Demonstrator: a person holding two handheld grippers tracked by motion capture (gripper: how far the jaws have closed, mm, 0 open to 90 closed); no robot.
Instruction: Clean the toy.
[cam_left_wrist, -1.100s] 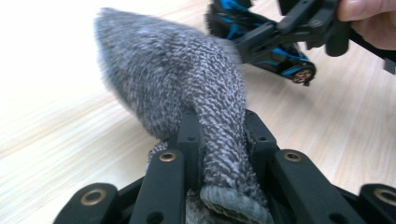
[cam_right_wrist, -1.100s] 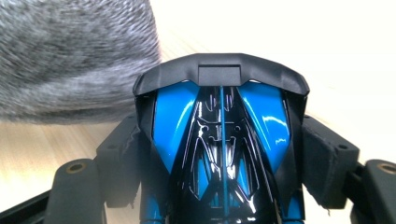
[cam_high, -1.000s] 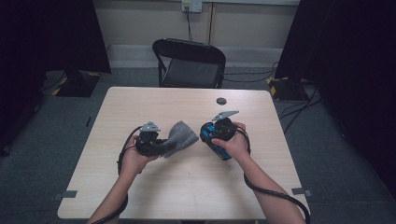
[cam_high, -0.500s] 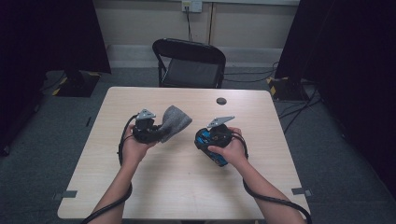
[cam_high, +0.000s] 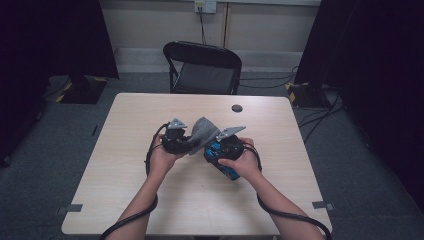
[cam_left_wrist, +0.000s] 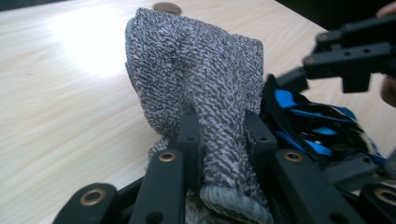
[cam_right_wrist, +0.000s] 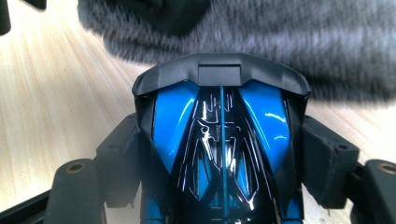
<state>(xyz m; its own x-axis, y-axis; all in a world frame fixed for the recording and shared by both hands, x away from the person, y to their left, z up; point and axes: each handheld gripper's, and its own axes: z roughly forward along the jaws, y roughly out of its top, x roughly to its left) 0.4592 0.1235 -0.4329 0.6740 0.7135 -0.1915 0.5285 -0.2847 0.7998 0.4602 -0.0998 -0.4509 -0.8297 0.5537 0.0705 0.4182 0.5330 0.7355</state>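
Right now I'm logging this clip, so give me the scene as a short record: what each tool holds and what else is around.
left tool: shut on grey knit cloth
right tool: shut on blue and black toy car
cloth and car: close together above the table, contact unclear
table: light wood
small dark disc: on the table's far side
black folding chair: behind the table

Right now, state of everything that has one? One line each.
Left gripper: shut on the grey knitted sock.
Grey knitted sock: bunched, held off the table.
Right gripper: shut on the glossy blue-and-black toy car.
Glossy blue-and-black toy car: clamped between the jaws, close to the sock.
Black folding chair: unfolded, unoccupied.
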